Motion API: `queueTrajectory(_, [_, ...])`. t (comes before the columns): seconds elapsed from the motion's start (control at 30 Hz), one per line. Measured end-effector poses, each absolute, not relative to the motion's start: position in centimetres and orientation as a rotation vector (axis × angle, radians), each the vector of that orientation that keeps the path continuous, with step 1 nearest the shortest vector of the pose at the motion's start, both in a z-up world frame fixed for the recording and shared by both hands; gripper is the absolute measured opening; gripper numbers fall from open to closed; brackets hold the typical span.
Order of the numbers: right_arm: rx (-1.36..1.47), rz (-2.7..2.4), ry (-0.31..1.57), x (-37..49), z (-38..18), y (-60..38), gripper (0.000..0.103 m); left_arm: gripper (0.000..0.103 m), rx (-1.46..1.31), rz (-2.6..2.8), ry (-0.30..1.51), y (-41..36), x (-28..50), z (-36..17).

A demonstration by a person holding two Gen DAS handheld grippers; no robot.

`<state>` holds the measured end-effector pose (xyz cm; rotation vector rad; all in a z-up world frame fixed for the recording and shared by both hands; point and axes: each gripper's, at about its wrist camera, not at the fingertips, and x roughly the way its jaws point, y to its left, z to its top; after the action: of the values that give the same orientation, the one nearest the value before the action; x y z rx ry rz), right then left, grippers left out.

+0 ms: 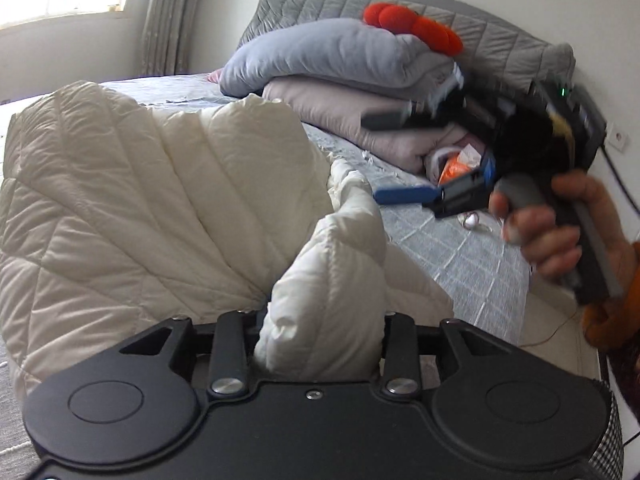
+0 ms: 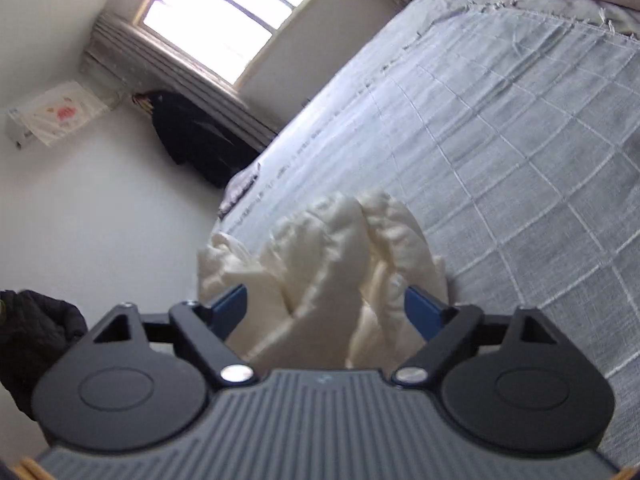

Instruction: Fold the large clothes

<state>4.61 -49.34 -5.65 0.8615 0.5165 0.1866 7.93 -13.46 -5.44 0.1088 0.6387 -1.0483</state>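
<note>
My left gripper [image 1: 320,320] has its jaws clamped on a thick fold of a cream quilted coat [image 1: 132,200], which is bunched up over the near side of a bed [image 1: 460,248] covered in a grey checked spread. My right gripper [image 1: 400,160] hangs above the bed just beside the coat, gripped by my right hand [image 1: 560,232]; its jaws are spread wide and grasp nothing, though in its own view puffy cream fabric sits between them. Folded grey and pink bedding [image 1: 340,80] is stacked at the headboard. A window [image 2: 232,20] lights the far wall.
</note>
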Motion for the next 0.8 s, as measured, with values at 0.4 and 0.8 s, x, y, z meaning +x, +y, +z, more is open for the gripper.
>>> queueTrajectory(0.4, [0.381, 0.030, 0.712, 10.8, -7.0, -41.9, 0.051, 0.045, 0.227, -1.061, 0.577, -12.9, 5.9, -2.9])
queueTrajectory(0.8, [0.452, 0.048, 0.704, 9.6, -8.6, -43.5, 0.056, 0.051, 0.154, -0.993, 0.565, -6.4, 10.2, -0.8])
